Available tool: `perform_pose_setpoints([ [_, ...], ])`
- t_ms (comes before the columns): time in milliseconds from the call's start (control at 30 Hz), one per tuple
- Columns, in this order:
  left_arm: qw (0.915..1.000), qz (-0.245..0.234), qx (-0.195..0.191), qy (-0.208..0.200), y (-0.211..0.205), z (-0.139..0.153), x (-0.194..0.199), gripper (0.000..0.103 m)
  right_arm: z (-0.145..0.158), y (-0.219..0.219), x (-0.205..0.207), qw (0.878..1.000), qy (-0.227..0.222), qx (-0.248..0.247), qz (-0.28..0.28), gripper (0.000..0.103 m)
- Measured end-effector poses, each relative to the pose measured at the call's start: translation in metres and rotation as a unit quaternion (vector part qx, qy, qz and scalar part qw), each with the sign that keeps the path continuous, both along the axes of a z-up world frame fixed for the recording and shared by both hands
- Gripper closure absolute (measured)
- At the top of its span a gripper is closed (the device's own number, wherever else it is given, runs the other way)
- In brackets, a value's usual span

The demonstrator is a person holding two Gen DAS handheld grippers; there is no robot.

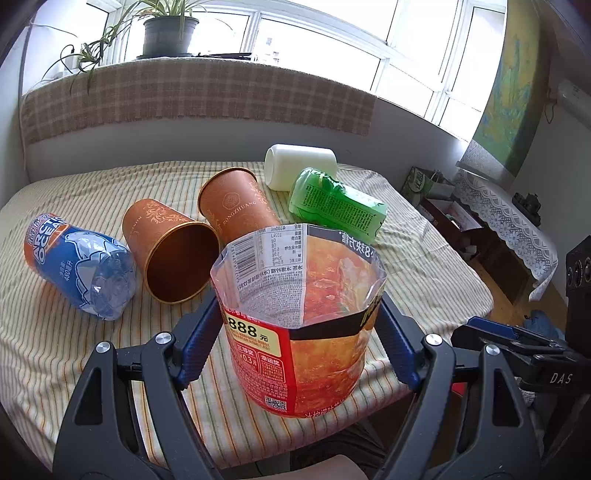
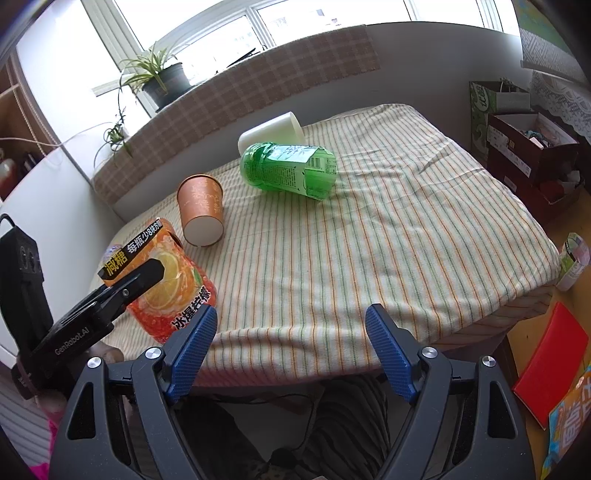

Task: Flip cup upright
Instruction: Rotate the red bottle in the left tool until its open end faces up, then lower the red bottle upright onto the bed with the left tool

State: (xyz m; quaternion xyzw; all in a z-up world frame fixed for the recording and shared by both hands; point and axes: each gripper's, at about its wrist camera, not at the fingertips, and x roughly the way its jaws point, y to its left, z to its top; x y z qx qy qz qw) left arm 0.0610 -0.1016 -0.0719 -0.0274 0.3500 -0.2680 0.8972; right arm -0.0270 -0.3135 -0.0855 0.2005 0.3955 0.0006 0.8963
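Note:
My left gripper is shut on an orange cut-bottle cup and holds it upright, mouth up, at the near edge of the striped table. The same cup shows at the left of the right wrist view with the left gripper's black finger across it. On their sides lie a blue cut-bottle cup, two copper paper cups, a green cut-bottle cup and a white cup. My right gripper is open and empty over the table's near edge.
A wall with a plaid cover and a potted plant stands behind the table. Boxes and bags sit on the floor to the right. A red item lies on the floor near right.

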Motion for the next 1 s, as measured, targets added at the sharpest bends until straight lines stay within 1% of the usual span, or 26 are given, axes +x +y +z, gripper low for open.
perform_pose_setpoints([
  [400, 0.9998, -0.017, 0.011, 0.002, -0.002, -0.003, -0.008, 0.020, 0.001, 0.005, -0.003, 1.000, 0.000, 0.000, 0.005, 0.021],
  [500, 0.9995, -0.024, 0.008, 0.018, -0.002, -0.007, -0.007, 0.018, 0.001, 0.005, -0.003, 1.000, 0.000, 0.000, 0.005, 0.021],
  [567, 0.9993, -0.024, 0.007, 0.026, -0.001, -0.008, -0.006, 0.012, 0.001, 0.005, -0.003, 1.000, -0.001, 0.000, 0.005, 0.021],
  [700, 0.9990, -0.029, 0.005, 0.034, 0.001, -0.010, -0.009, 0.012, 0.002, 0.006, -0.005, 1.000, -0.004, 0.001, 0.007, 0.021],
  [1000, 0.9988, -0.023, 0.008, 0.042, 0.015, -0.013, -0.019, 0.011, 0.005, 0.016, -0.004, 1.000, -0.014, 0.000, 0.023, 0.021],
])
